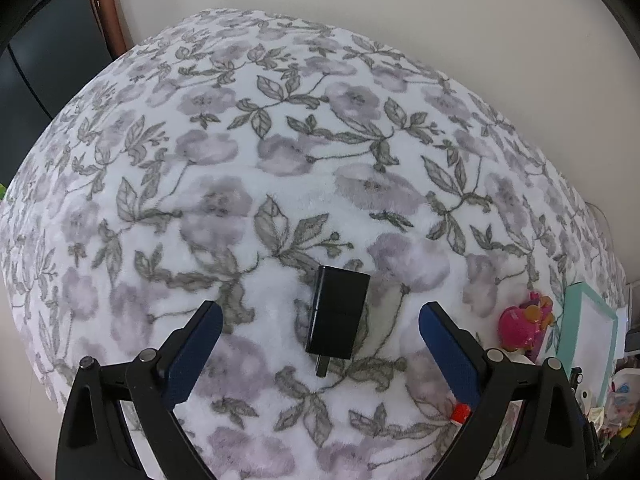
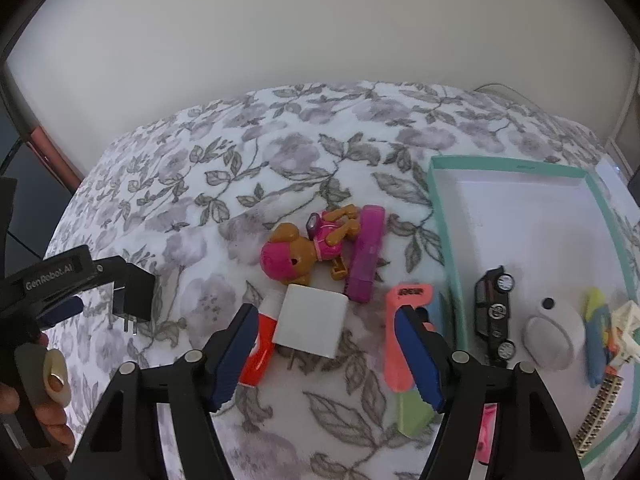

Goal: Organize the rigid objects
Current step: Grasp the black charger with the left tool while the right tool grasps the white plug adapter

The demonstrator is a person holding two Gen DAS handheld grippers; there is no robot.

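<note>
A black plug charger lies on the floral blanket, prongs toward the camera. My left gripper is open, and the charger lies between its blue pads without touching either. In the right wrist view the same black charger shows at the far left under the left tool. A white plug charger lies between the pads of my right gripper. That gripper is open, with gaps on both sides of the charger. A red tube lies against the left pad.
A pink and brown toy dog and a magenta stick lie just beyond the white charger. A coral object sits by the right pad. The teal box at right holds a black toy car, a white device and several small items.
</note>
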